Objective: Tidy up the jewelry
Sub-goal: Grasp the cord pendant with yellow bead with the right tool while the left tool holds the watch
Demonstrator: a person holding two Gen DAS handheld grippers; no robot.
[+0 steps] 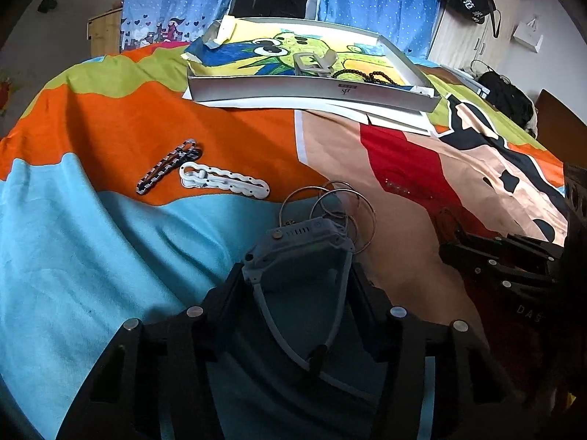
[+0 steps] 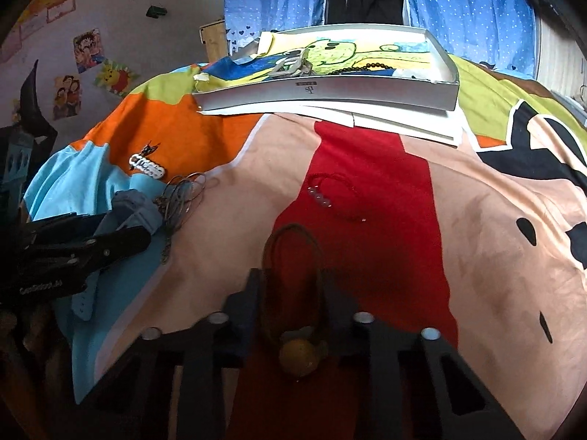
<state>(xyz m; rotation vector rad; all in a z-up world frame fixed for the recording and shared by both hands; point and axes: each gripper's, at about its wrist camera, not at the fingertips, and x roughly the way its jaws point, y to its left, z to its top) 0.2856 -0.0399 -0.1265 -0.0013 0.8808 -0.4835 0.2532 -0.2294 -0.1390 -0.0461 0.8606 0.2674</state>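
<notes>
A big patchwork bedspread (image 1: 227,124) in orange, blue, tan and red covers everything in front of me. At its far side sits a shallow white box (image 1: 312,90), lined with a cartoon drawing, holding a grey watch (image 1: 312,64) and a string of dark beads (image 1: 370,75); papers stick out beneath it.

Down near the middle, the left gripper (image 1: 297,256) is clamped on a grey-blue watch (image 1: 304,238), its strap looping back between the jaws. Touching the watch's far side lies a tangle of thin silver bangles (image 1: 341,205). To the left, well apart, a white link bracelet (image 1: 223,181) lies just beside a black-and-silver chain bracelet (image 1: 168,165).

The right gripper (image 2: 291,278) pinches a brown cord loop (image 2: 290,242) with a yellow bead (image 2: 299,357) near the camera. Ahead of it on the red stripe rests a red cord bracelet (image 2: 335,194), small and hard to make out.
</notes>
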